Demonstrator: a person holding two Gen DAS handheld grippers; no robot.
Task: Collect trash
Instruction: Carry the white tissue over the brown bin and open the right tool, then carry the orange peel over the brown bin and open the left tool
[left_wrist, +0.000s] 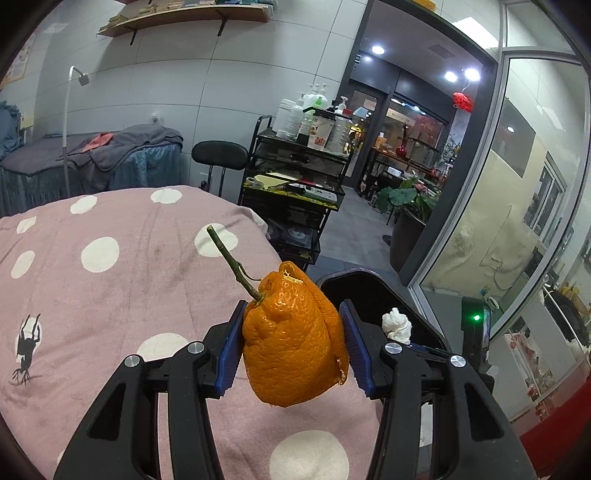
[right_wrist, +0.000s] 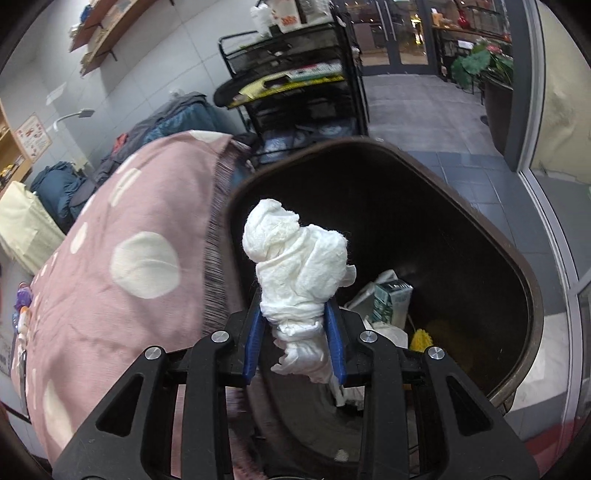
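My left gripper (left_wrist: 291, 345) is shut on an orange peel (left_wrist: 291, 339) with a green stem, held above the pink dotted bed cover (left_wrist: 110, 280) near its right edge. My right gripper (right_wrist: 295, 343) is shut on a crumpled white tissue (right_wrist: 299, 266) and holds it over the open dark trash bin (right_wrist: 517, 273), which has a carton, paper and something yellow at its bottom. In the left wrist view the tissue (left_wrist: 397, 325) and the bin (left_wrist: 369, 284) show just right of the peel.
A black wire cart (left_wrist: 295, 184) with bottles stands beyond the bed, with a black chair (left_wrist: 219, 157) beside it. A glass door (left_wrist: 517, 221) and potted plant (left_wrist: 406, 206) are to the right. Another covered bed (left_wrist: 92, 162) is at the back left.
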